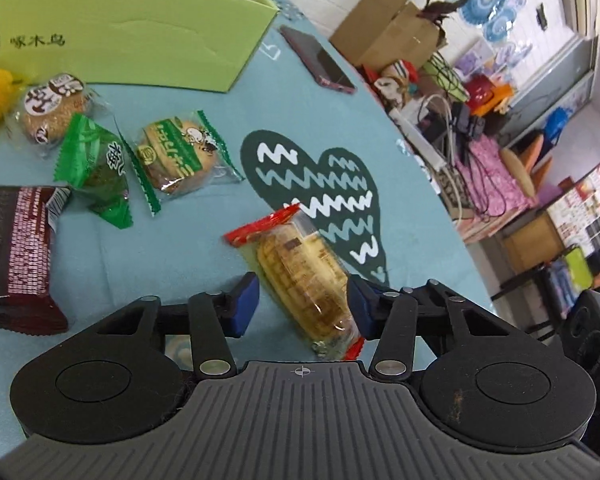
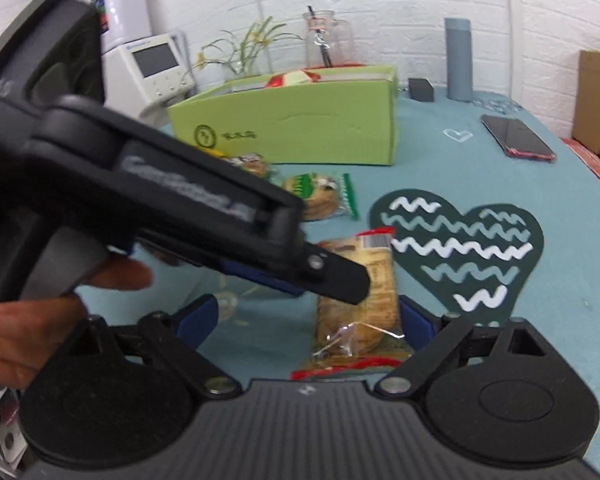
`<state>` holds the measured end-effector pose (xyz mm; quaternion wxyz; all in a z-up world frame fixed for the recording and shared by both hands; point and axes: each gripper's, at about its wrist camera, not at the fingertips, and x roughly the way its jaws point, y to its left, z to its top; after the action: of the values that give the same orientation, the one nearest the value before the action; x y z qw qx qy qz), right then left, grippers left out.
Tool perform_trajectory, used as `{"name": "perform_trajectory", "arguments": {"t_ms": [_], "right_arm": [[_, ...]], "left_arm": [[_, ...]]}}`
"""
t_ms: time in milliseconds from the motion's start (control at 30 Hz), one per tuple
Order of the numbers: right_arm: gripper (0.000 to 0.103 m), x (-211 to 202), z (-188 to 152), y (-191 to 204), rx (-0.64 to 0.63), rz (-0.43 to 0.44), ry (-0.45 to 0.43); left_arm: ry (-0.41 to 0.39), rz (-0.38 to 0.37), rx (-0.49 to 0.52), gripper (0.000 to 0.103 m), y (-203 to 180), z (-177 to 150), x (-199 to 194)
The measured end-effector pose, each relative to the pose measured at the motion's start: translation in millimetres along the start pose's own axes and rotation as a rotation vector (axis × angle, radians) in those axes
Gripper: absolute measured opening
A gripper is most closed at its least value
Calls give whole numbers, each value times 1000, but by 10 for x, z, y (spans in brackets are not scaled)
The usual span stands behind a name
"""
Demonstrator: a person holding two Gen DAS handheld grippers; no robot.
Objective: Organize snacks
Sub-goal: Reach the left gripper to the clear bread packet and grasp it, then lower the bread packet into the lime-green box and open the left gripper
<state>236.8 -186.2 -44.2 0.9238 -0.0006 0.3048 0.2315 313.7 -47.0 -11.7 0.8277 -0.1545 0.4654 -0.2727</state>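
Observation:
A clear wrapped cake snack with red ends lies on the teal tablecloth. My left gripper is open and straddles it, blue pads on either side, the right pad touching the wrap. In the right wrist view the same snack lies between the open fingers of my right gripper, and the left gripper reaches over it from the left. The green box stands at the back and holds some snacks.
Loose snacks lie left: a green-wrapped biscuit, a green sachet, a round sesame cake, a dark red pack. A phone lies near the table edge. A grey flask and a glass jar stand behind the box.

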Motion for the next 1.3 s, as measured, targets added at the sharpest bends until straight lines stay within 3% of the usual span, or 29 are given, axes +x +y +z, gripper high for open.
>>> {"name": "perform_trajectory", "arguments": {"t_ms": [300,367,433,567,733,867,1100,1300], "right_arm": [[90,-3,57,39,-31,-68,-7],[71,38,26,37,-25,-54,19],[60,25,5,55,-41,-93,9],[53,-40,35,-6,36,-88,7],[54,-82,260,101,0,-91,-50],[54,12,660,127,-53,-80,-115],[54,500,1639,-23,-121,-46,-188],[54,1155,2047,-218,-137,-35,-140]], "left_arm": [[-1,45,45,31,0,31,-3],[-3,31,49,31,-4,19,18],[-9,28,73,24,-26,0,40],[-15,10,54,6,6,-9,-7],[-79,4,28,6,-1,118,-247],[-159,20,34,6,-8,470,-448],[-293,104,97,6,43,1483,-555],[-283,168,106,4,306,2084,-220]]}}
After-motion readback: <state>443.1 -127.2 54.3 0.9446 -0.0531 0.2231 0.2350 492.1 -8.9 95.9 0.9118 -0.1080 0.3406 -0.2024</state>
